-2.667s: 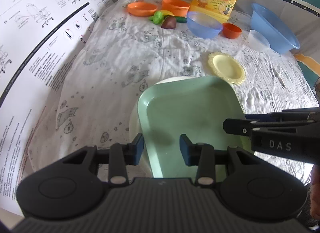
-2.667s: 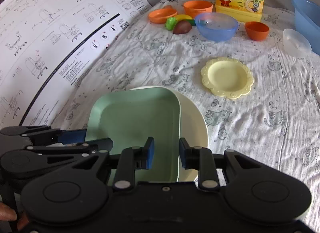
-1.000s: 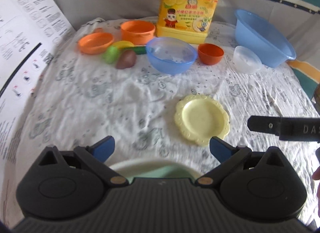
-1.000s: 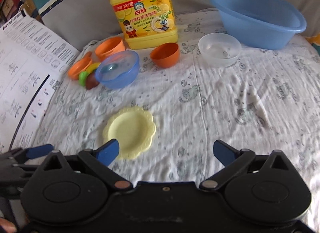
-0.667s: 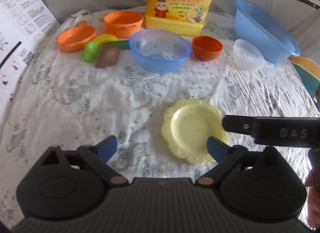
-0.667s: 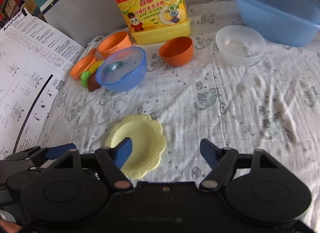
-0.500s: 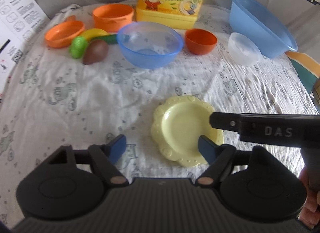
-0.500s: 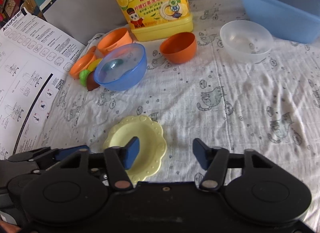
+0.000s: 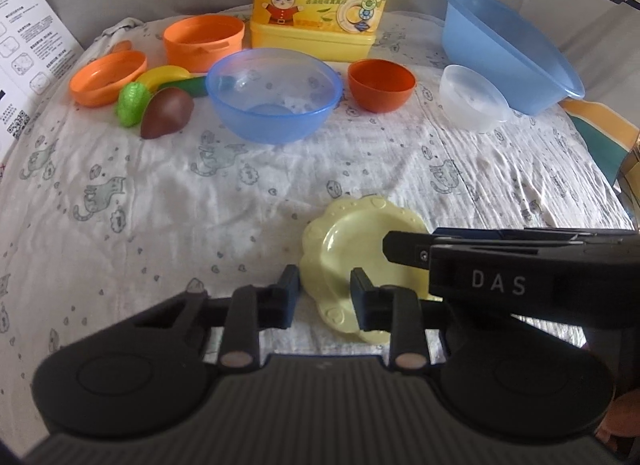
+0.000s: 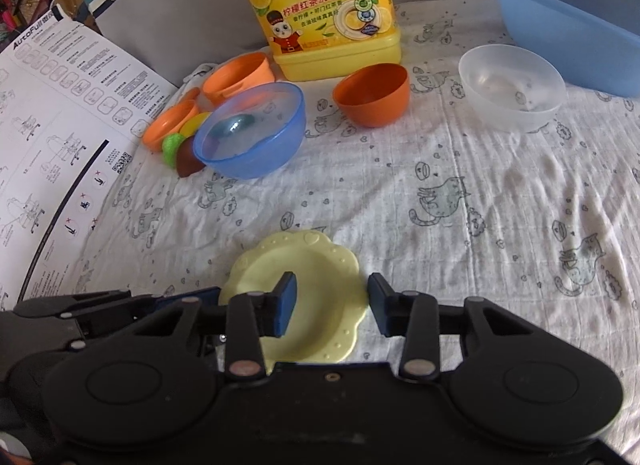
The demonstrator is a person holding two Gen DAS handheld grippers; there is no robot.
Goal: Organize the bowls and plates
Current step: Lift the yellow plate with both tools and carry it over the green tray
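left wrist view: left hand-held gripper (image 9: 324, 289) angled steeply down, jaws closing astride the left rim of yellow scalloped plate (image 9: 352, 249), flat on cat-print cloth (image 9: 160, 193); pad contact not discernible. right hand-held gripper (image 9: 404, 245) crossing from the right over the same plate, covering its right side.
right wrist view: right hand-held gripper (image 10: 330, 301) likewise tilted down, jaws closing with the plate's (image 10: 312, 277) right rim between them, gaps visible. plate's near edge hidden by the gripper body. detergent bottle (image 10: 320, 5) cut off at top.
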